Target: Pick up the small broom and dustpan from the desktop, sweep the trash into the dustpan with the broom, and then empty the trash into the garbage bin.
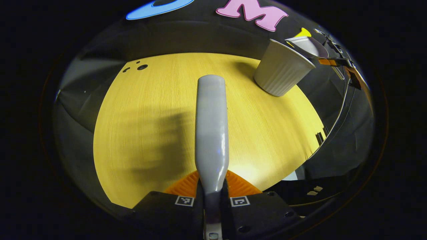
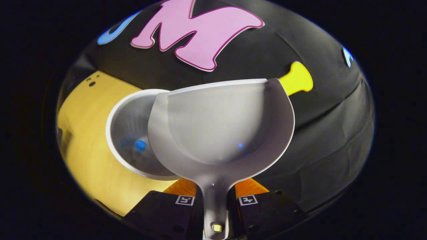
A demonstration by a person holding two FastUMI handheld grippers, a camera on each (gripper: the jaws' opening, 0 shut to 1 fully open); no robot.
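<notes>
Both tongs (image 1: 212, 196) (image 2: 215, 200) carry black blocks with screws and square black-and-white markers.

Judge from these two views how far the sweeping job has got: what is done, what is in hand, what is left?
Done: both tools are picked up, and the dustpan looks empty, with blue trash already in the garbage bin. In hand: the right gripper holds the dustpan tilted over the bin; the left gripper holds the broom above the desktop. Left: apparently nothing but withdrawing.
</notes>
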